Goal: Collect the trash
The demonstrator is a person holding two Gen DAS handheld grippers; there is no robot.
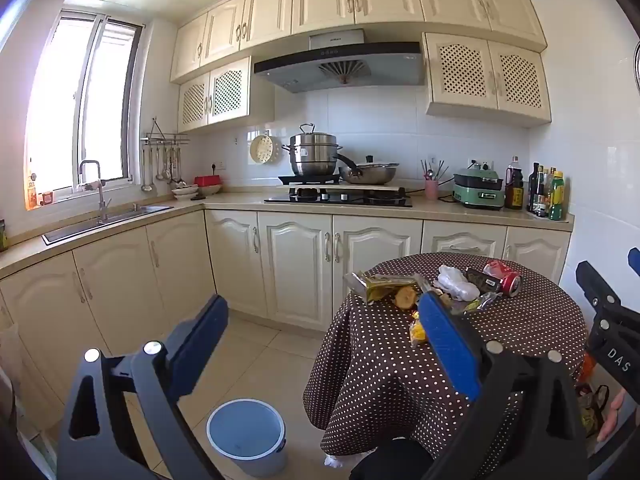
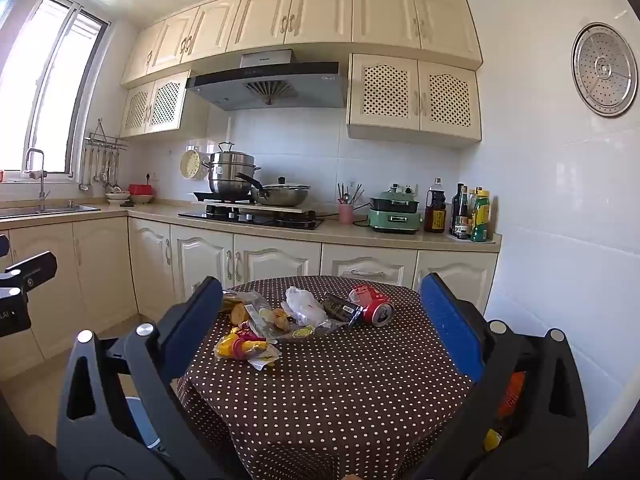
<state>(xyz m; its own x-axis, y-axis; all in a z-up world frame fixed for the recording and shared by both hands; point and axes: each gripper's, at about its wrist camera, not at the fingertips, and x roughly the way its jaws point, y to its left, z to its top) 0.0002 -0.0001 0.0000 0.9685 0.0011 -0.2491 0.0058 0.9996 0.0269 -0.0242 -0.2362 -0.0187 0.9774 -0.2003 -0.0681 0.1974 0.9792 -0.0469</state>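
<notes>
A round table in a brown polka-dot cloth (image 2: 320,400) carries a heap of trash: a red can (image 2: 374,306) on its side, a crumpled white bag (image 2: 304,304), a dark wrapper (image 2: 340,306), a yellow-and-red wrapper (image 2: 240,346) and peel scraps. My right gripper (image 2: 320,284) hangs open in front of the table, nothing between its fingers. My left gripper (image 1: 322,304) is open too, off the table's left side, with a pale blue bin (image 1: 246,432) on the floor below it. In the left wrist view the can (image 1: 506,278) lies at the heap's far right.
An L-shaped counter (image 1: 240,200) runs behind with a sink (image 1: 100,220), a hob with pots (image 1: 336,196) and bottles (image 1: 548,196). A white tiled wall (image 2: 560,240) stands close on the table's right. Orange packets (image 1: 588,368) sit low beside the table.
</notes>
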